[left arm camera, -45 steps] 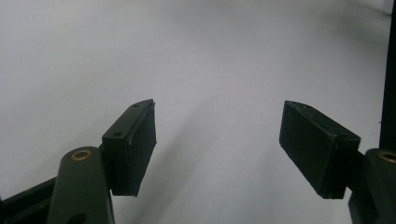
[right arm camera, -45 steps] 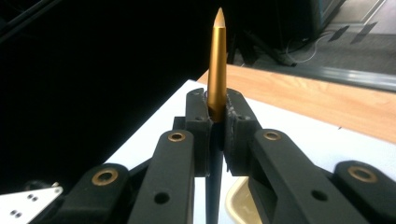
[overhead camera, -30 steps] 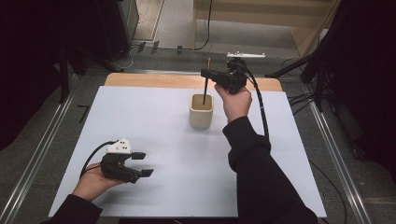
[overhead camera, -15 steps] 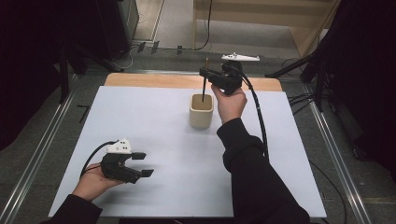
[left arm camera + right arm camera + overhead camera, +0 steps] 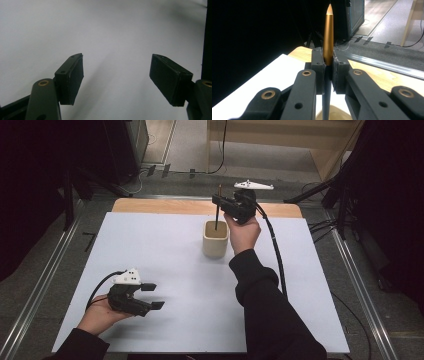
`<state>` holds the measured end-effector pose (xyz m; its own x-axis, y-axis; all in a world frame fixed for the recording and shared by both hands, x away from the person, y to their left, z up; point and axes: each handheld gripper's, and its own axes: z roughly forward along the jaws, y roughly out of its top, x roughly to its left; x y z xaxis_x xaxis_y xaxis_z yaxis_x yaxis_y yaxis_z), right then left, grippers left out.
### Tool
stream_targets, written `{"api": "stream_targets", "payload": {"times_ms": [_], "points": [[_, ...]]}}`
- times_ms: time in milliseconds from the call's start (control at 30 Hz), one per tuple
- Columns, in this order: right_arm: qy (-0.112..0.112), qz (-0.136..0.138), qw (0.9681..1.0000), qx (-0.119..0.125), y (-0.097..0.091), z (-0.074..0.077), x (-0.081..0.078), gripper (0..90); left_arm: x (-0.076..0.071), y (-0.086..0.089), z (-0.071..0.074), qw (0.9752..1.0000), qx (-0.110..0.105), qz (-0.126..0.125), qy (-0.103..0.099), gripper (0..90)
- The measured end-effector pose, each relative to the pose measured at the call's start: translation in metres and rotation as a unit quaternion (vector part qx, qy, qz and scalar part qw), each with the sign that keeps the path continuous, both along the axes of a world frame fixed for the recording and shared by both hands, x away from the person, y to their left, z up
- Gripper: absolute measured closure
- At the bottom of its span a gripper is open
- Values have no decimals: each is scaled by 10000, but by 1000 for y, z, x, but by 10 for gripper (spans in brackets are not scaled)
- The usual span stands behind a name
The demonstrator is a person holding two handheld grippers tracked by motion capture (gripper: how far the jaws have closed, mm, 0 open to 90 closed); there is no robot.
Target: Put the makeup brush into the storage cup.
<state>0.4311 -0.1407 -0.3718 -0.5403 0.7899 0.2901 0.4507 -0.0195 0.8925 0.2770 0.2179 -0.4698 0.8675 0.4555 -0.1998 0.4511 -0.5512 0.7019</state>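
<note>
Right gripper point(image 5: 218, 202) clamps a slim pen with black barrel and gold pointed cap point(image 5: 217, 210), held upright with its lower end inside the cream cylindrical cup point(image 5: 215, 239). Keep it vertical and centred over the cup's mouth before letting go.

Right gripper view adds the gold tip point(image 5: 328, 35) pinched between 2 pads.

Left gripper point(image 5: 150, 296), well away from the cup towards the person, stands open with nothing between its jaws.

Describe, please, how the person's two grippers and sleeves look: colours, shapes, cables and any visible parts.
Both grippers are black. The left gripper carries a white plate on top and a black cable trailing behind. The right gripper bears a pale three-cornered plate and a thick black cable running back along the arm. Their jaws end in flat rectangular black pads, and the linkage arms have brass-coloured pivots. Both sleeves are black.
</note>
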Motion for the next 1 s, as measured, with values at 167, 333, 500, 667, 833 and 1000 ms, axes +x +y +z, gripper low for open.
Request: {"api": "stream_targets", "payload": {"times_ms": [167, 333, 500, 667, 833, 1000], "points": [[44, 24, 10000, -28, -2, -6, 0, 830, 0, 0, 0, 10000, 0, -4, 5, 282], [81, 7, 10000, -37, -4, -13, 0, 829, 0, 0, 0, 10000, -6, 3, 8, 282], [112, 17, 9999, -9, -4, -18, -2, 830, 0, 0, 0, 10000, -7, 0, 18, 282], [153, 11, 9999, -7, -4, -25, -3, 830, 0, -1, 0, 10000, -18, -6, 17, 282], [188, 30, 9998, -55, -3, -31, -3, 830, 0, -1, 0, 10000, -6, -15, 22, 282], [176, 38, 9998, -69, 0, -35, -2, 829, 0, -1, 0, 10000, -5, -20, 23, 282]]}}
